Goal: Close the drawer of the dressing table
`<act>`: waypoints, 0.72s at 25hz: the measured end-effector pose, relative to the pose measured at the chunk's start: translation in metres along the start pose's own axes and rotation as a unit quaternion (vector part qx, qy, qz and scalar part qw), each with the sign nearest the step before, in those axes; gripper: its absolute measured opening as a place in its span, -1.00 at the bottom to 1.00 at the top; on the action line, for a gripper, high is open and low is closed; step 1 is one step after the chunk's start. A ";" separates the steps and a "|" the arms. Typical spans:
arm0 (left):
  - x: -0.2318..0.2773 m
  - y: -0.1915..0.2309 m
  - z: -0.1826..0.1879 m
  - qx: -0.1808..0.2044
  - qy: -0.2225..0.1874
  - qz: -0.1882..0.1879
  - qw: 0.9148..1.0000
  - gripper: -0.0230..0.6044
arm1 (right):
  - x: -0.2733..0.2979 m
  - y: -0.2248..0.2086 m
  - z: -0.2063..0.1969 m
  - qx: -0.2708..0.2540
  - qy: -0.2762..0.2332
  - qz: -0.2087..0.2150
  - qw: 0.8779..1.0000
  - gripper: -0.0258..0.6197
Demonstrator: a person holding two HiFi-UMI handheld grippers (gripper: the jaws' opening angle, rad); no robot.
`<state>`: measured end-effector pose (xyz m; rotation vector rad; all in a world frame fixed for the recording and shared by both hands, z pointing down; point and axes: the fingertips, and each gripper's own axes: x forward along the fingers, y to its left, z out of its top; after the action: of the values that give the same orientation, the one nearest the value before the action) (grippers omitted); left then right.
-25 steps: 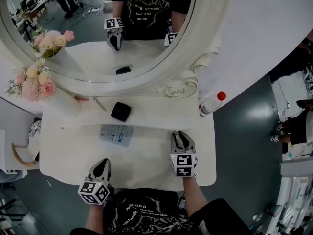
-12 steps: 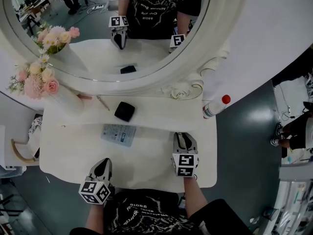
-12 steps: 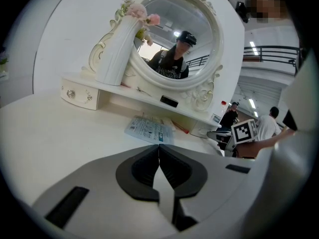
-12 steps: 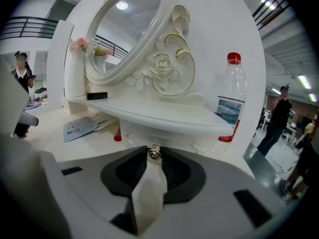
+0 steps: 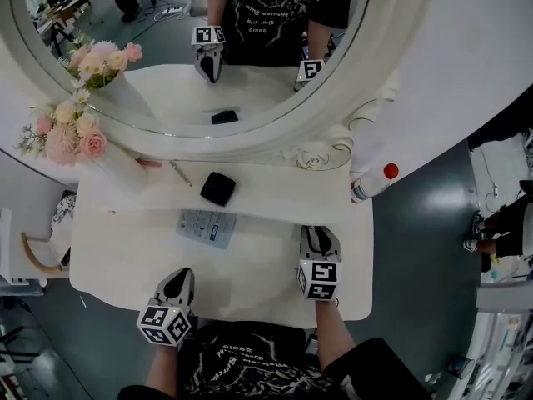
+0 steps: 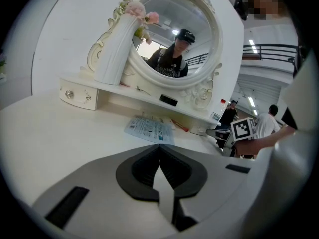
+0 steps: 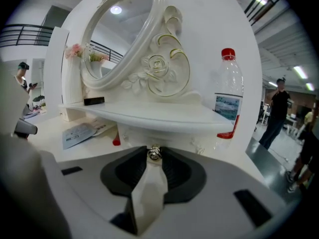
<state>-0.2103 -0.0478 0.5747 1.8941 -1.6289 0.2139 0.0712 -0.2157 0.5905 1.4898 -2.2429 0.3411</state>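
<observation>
**Right tongs on the little drawer knob**

White and smooth, the table [image 5: 125,257] stands on a grey floor [image 5: 416,248], with a big round mirror [image 5: 275,82] at its back. Under the mirror runs a shelf [image 5: 275,200].

On the shelf's left end stands a white vase [image 5: 118,163] of pink flowers [image 5: 71,132]. Next to it lies a thin pen [image 5: 181,173], then a black case [image 5: 217,188]. At the far right end a clear bottle [image 5: 372,182] with a red cap stands upright.

A paper leaflet [image 5: 206,227] lies flat on the table, in front of the black case. It is off to the left of the right tongs [image 5: 320,233] and does not touch them.

The drawer [image 7: 167,133] sits under the shelf's right end, below the bottle. From above, the shelf hides it, so I cannot tell how far out it is. Its small shiny knob [image 7: 153,154] is pinched between the tips of the right tongs, which are closed on it. A small red thing [image 7: 116,141] lies under the shelf, just left of the drawer.

The left tongs [image 5: 178,277] rest near the table's front edge, well apart from the leaflet. They are pressed together and hold nothing.

Far behind, on the right, a person [image 7: 277,108] stands on the floor.
</observation>
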 end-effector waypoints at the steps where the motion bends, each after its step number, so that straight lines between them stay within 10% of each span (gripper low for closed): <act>1: 0.000 0.000 0.000 0.001 0.001 -0.001 1.000 -0.88 | 0.000 0.000 0.000 0.008 -0.002 0.001 1.000 -0.60; 18: -0.015 0.016 -0.001 -0.036 -0.037 -0.006 0.999 -0.88 | -0.045 0.031 -0.022 0.104 0.023 0.035 0.994 -0.07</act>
<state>-0.2282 -0.0353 0.5733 1.8753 -1.6507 0.0801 0.0622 -0.1576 0.5895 1.4905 -2.2836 0.6416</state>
